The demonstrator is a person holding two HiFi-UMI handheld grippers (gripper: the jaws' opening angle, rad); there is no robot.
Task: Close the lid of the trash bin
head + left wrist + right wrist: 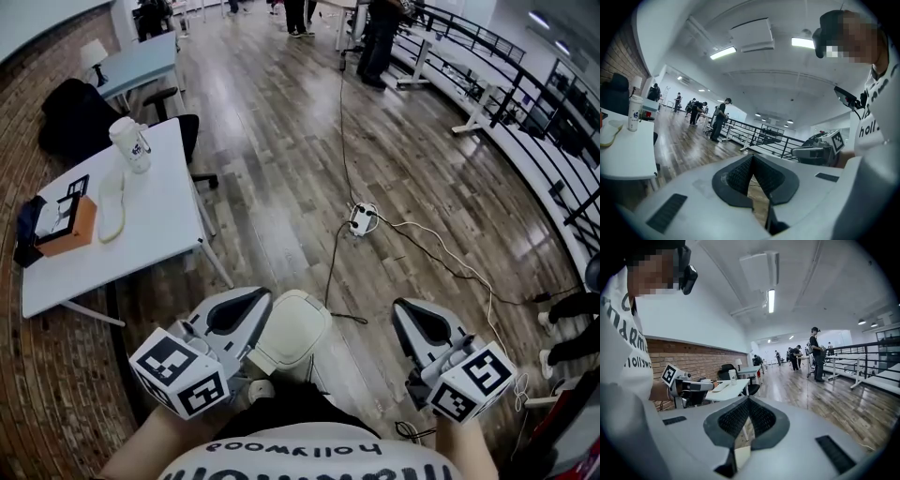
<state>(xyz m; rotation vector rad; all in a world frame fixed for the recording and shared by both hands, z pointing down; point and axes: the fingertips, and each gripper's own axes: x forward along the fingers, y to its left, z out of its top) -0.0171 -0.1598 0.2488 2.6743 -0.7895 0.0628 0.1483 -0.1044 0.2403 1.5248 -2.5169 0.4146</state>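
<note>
The trash bin stands on the floor just in front of me, between the two grippers. From above only its cream lid shows, lying across the top. My left gripper hovers at the lid's left edge; whether it touches the lid is unclear. Its jaws are shut and empty, the tips meeting. My right gripper is off to the bin's right, well apart from it. Its jaws are also shut on nothing, the tips together. Both point out over the floor.
A white table at the left carries a cup and an orange box, with a dark chair behind. A power strip and cables lie on the wood floor ahead. A railing runs along the right. People stand far off.
</note>
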